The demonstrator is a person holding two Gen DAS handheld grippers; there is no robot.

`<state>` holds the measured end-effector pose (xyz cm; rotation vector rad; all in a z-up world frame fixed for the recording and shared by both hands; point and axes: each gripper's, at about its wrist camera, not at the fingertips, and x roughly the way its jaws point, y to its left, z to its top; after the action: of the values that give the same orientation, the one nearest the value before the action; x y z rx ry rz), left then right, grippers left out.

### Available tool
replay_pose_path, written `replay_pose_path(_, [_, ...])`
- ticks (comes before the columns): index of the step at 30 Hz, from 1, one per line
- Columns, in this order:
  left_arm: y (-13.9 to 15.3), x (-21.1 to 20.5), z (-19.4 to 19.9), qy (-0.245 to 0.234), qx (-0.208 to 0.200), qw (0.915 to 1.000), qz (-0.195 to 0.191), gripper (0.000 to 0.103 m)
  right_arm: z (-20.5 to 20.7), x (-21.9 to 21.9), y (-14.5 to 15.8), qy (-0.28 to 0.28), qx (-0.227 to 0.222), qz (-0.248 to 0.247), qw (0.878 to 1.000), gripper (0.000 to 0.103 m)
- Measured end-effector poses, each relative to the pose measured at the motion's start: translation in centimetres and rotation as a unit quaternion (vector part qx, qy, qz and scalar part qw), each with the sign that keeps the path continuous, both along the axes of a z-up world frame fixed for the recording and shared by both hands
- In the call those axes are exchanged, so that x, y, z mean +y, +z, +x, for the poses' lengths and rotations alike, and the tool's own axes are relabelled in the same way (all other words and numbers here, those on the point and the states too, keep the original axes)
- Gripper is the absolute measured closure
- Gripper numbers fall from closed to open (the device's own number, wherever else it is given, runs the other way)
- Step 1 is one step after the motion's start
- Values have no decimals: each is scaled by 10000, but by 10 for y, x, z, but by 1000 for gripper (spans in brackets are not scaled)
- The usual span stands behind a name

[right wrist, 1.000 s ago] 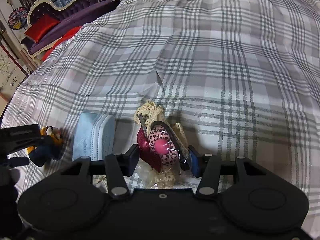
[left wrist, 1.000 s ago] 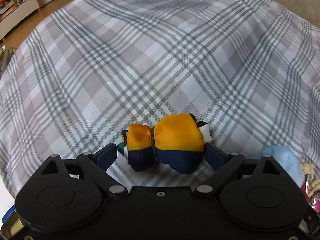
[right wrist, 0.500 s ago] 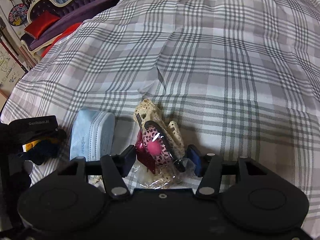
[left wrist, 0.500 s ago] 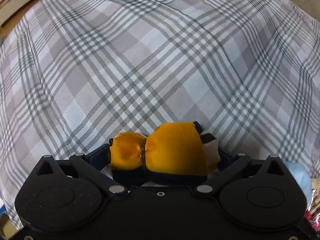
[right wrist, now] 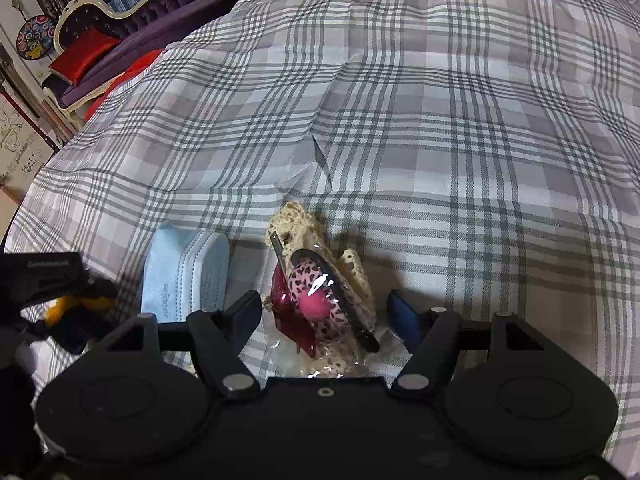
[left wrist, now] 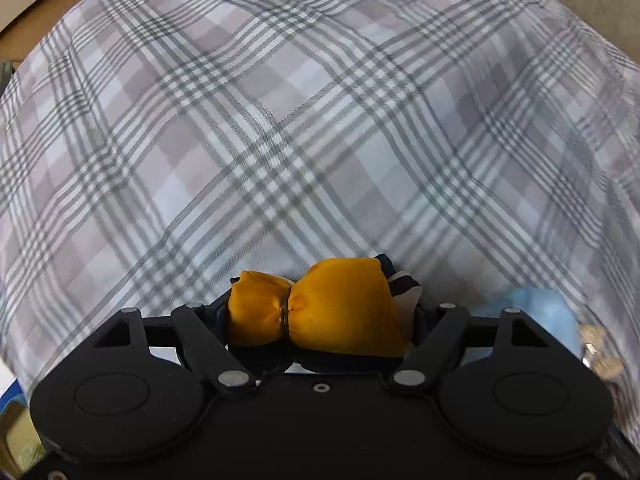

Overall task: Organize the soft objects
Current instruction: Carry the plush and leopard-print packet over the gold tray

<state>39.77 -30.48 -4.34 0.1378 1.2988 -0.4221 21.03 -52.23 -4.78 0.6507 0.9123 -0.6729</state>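
Observation:
An orange and navy cloth bundle point(left wrist: 336, 312), tied with a band, sits between the fingers of my left gripper point(left wrist: 320, 312). The jaws are closing and both pads press on its ends. In the right wrist view the same bundle point(right wrist: 68, 304) shows at the far left under the left gripper's black body point(right wrist: 44, 280). My right gripper point(right wrist: 324, 312) stands over a clear packet of pink leopard-print and beige lace pieces point(right wrist: 320, 296) lying on the plaid bedcover point(right wrist: 440, 120). Its jaws are opening, with a gap on each side of the packet.
A light blue stack of face masks point(right wrist: 184, 276) lies between the two grippers, also seen as the blue stack point(left wrist: 540, 312) at the right of the left wrist view. Beyond the bed's left edge stands a purple chaise with a red cushion point(right wrist: 84, 52).
The left gripper dropped over the orange bundle, its jaws widened, then closed onto it. The right gripper's jaws spread away from the leopard-print packet, which stays on the bed.

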Motion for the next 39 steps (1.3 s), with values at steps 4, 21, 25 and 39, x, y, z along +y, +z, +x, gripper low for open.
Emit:
replay_pose_path(4, [34, 21, -27, -154, 5, 9997, -164, 29, 0, -1, 0, 27, -14, 21, 10000, 32])
replay_pose_path(21, [72, 187, -144, 3, -78, 9999, -67, 29, -10, 23, 18, 391, 218, -766, 9961, 70])
replay_pose_path(25, [58, 225, -159, 304, 64, 9995, -53, 29, -29, 31, 44, 371, 10, -1221, 9918, 70])
replay_pose_path(39, [40, 310, -188, 908, 71, 9958, -36, 29, -134, 115, 147, 1689, -736, -1196, 9756, 70])
